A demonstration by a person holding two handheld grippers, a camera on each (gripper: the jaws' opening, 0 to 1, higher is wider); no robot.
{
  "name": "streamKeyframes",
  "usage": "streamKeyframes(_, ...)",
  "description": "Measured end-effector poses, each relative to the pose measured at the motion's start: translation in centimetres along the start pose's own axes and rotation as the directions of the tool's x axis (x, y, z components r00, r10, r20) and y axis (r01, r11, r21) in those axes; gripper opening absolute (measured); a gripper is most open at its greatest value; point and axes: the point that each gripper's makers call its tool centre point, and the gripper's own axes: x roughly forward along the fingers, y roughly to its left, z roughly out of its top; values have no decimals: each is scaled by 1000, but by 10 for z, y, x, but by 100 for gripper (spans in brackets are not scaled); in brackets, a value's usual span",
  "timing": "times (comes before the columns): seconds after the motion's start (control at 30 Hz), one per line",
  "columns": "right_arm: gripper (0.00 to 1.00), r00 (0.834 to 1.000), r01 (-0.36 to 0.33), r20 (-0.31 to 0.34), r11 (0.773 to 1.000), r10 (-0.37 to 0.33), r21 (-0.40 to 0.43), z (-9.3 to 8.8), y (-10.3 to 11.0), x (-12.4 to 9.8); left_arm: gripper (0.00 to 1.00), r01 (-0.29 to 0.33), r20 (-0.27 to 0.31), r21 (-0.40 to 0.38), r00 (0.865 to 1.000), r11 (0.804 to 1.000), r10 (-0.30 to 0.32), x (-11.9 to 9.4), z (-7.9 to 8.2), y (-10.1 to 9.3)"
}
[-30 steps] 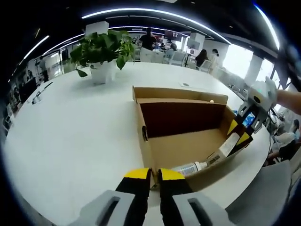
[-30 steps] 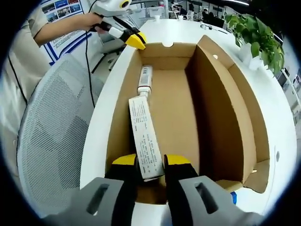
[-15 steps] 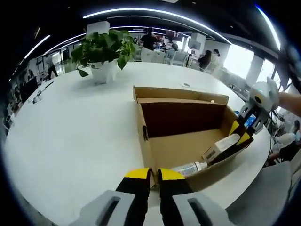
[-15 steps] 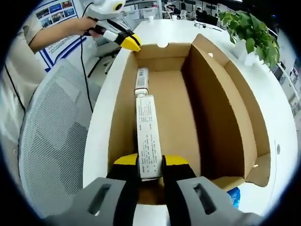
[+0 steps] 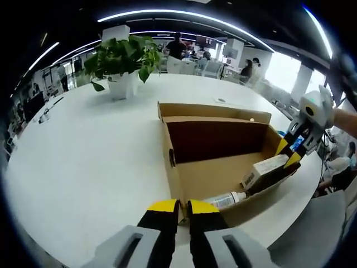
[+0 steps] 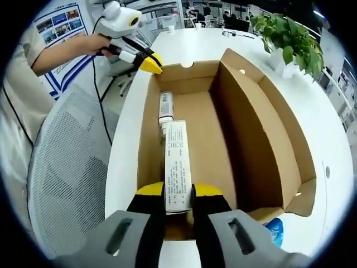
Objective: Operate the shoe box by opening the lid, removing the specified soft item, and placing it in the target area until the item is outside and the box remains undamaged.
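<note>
At the bottom centre of the right gripper view, the right gripper [image 6: 178, 192] grips one end of a white carton [image 6: 178, 164] above the open cardboard box [image 6: 254, 139], while the left gripper [image 5: 177, 207], jaws nearly together, pinches the box's near wall.

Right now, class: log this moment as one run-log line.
box: open | right tool: shut on white carton | left tool: on box corner | tube: lying inside

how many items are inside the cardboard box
2: a long white carton clamped in the right gripper and raised at the near end, and a white tube lying on the box floor beyond it. Nothing else shows inside.
</note>
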Motion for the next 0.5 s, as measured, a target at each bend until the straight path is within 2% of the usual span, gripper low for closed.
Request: streamKeyframes(0.5,15,997,43,58,999,-43,-3,15,0,-30,6,-7,-4,1,1000,1000,7,0,-1,0)
